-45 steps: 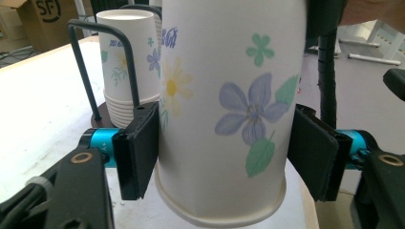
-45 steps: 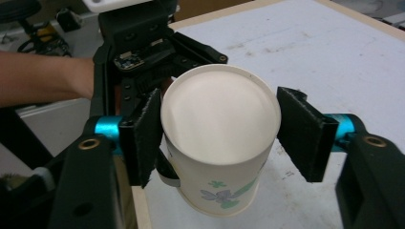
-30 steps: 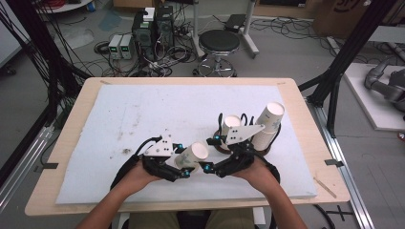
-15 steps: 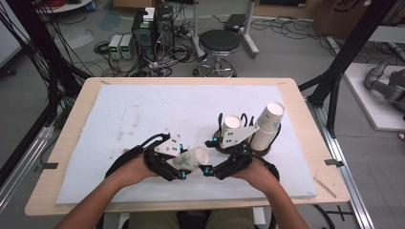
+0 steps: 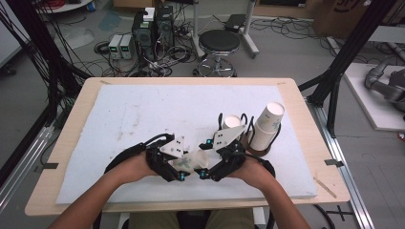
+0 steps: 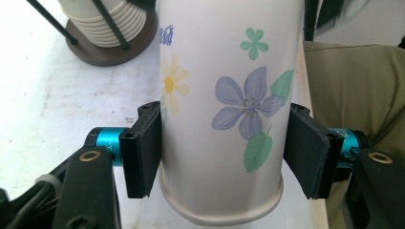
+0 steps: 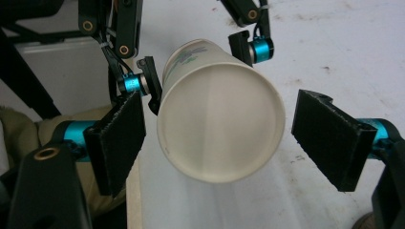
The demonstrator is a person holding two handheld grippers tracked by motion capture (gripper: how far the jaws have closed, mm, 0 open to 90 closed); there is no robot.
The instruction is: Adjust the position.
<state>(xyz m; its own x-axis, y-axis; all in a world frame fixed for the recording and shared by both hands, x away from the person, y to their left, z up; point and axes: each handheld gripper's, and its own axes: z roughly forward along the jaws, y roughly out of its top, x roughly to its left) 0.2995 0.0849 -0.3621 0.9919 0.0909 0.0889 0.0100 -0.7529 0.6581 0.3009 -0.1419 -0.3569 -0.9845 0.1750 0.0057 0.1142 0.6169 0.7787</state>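
Here, a flowered paper cup is held on its side just above the white mat, close to the near edge of the table and a little right of its middle. The left gripper is pinched onto the cup: in the left gripper view both black pads are pressed against the cup's wall near its rolled rim, blue and yellow flowers printed between them. The right gripper is brought up to the cup's other end. In the right gripper view the cup's flat base is faced straight on, and the jaws are spread wide on either side of it, a clear gap being left at the right pad; whether the left pad touches the cup cannot be told. Toward the right edge of the table, a stack of paper cups is seen leaning in a black wire holder on a round brown base, with a second cup standing beside it. A hand is wrapped around each gripper.
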